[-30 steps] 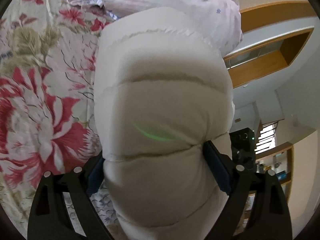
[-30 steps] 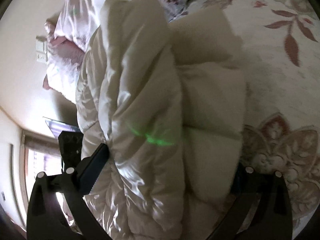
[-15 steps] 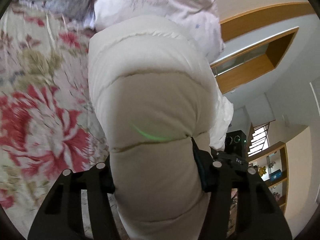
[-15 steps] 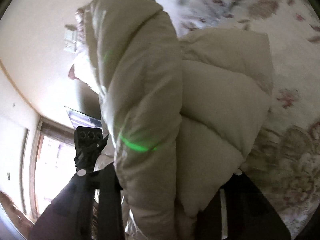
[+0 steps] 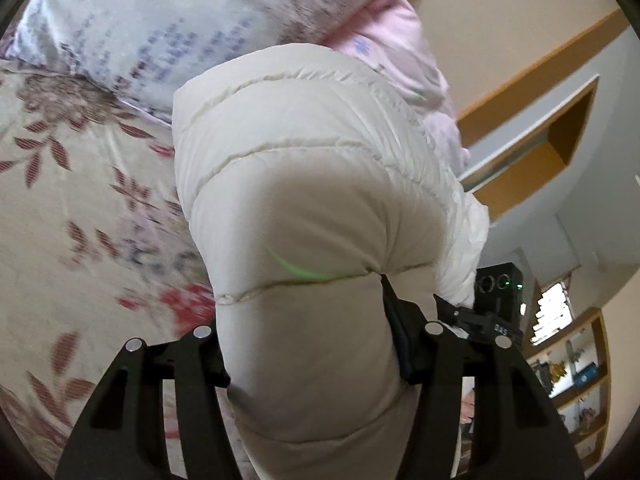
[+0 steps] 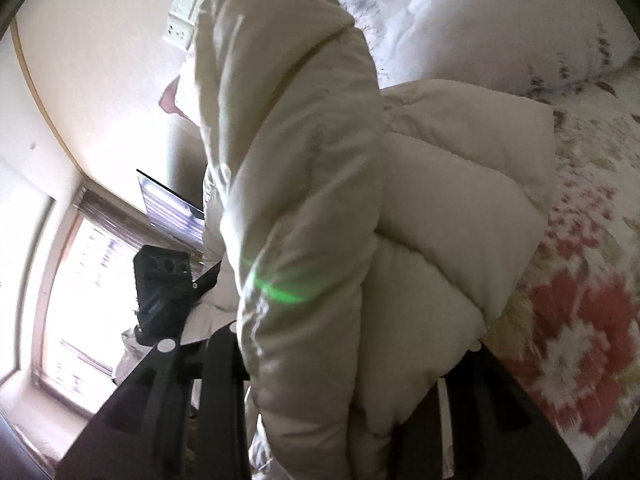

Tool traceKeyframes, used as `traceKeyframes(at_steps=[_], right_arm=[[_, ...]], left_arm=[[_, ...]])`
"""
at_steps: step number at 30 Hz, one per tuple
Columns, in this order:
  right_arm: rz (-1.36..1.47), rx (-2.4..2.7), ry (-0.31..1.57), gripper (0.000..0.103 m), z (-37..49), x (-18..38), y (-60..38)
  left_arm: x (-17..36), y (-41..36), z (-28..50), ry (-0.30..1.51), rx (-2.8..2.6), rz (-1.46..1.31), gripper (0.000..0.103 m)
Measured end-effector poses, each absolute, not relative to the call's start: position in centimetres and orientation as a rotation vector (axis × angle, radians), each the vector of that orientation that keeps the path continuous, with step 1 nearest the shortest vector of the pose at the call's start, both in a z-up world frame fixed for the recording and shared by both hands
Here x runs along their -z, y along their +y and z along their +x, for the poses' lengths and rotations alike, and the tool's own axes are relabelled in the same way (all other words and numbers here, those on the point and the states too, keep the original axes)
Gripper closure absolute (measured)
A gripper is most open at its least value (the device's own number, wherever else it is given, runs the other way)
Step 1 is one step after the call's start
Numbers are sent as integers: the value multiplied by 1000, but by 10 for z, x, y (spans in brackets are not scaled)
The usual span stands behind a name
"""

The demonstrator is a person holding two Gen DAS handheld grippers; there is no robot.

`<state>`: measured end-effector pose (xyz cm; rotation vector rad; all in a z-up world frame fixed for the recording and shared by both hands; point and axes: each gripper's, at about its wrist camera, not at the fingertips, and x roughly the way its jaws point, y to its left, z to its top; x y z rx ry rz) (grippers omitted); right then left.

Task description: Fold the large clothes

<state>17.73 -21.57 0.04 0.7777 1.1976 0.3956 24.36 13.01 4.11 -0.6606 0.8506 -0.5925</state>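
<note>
A cream quilted puffer jacket (image 5: 304, 208) fills the middle of the left wrist view, lifted above the flowered bedspread (image 5: 80, 208). My left gripper (image 5: 308, 344) is shut on a thick padded section of it, the jaws pressing in from both sides. In the right wrist view the same jacket (image 6: 312, 200) hangs in bulky folds, and my right gripper (image 6: 352, 364) is shut on a bunched part of it. Each view shows the other gripper's black camera block beyond the jacket. The fingertips of both grippers are mostly buried in the padding.
A pale pillow (image 5: 168, 28) and a pink one (image 5: 392, 36) lie at the head of the bed. Wooden wall shelving (image 5: 532, 152) and a shelf unit (image 5: 576, 372) stand to the right. A bright window (image 6: 80, 296) and a wall socket (image 6: 180, 20) show in the right wrist view.
Both grippers closed on the jacket and lifted it off the bedspread, moving it toward the pillows. The views now show more of the walls and less of the bed.
</note>
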Motion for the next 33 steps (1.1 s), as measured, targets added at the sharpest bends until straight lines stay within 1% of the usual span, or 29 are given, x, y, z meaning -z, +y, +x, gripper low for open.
traceKeyframes(at_steps=[8, 10, 13, 16, 17, 18, 19, 20, 21, 22, 25, 29, 32, 33], right_arm=[[705, -310, 1227, 72, 189, 28, -198], [700, -283, 1241, 70, 190, 36, -198], [701, -253, 1261, 66, 200, 47, -196], [700, -216, 1289, 57, 198, 59, -193], [704, -203, 1294, 51, 209, 58, -185], [710, -189, 1301, 44, 209, 62, -185], [708, -167, 1308, 39, 210, 65, -186], [702, -144, 1316, 30, 211, 66, -188], [697, -134, 1321, 25, 208, 65, -188], [688, -121, 1325, 23, 207, 63, -189], [568, -54, 1287, 18, 199, 37, -187], [465, 53, 1163, 17, 187, -8, -196], [513, 68, 1083, 17, 188, -32, -209], [536, 51, 1084, 18, 188, -30, -216]], left_arm=[[-15, 146, 272, 908, 521, -619, 45], [-6, 145, 277, 923, 511, -603, 44], [0, 144, 285, 933, 506, -568, 42], [6, 143, 289, 943, 490, -540, 38], [7, 143, 289, 945, 485, -529, 37], [8, 141, 289, 944, 471, -508, 34], [8, 139, 289, 941, 460, -490, 31], [5, 135, 290, 937, 448, -468, 30], [3, 133, 290, 930, 434, -446, 26], [-2, 129, 290, 917, 407, -414, 23], [-22, 124, 281, 850, 335, -329, 23], [-54, 122, 249, 708, 261, -191, 23], [-74, 109, 217, 619, 285, -108, 22], [-79, 100, 209, 598, 301, -80, 21]])
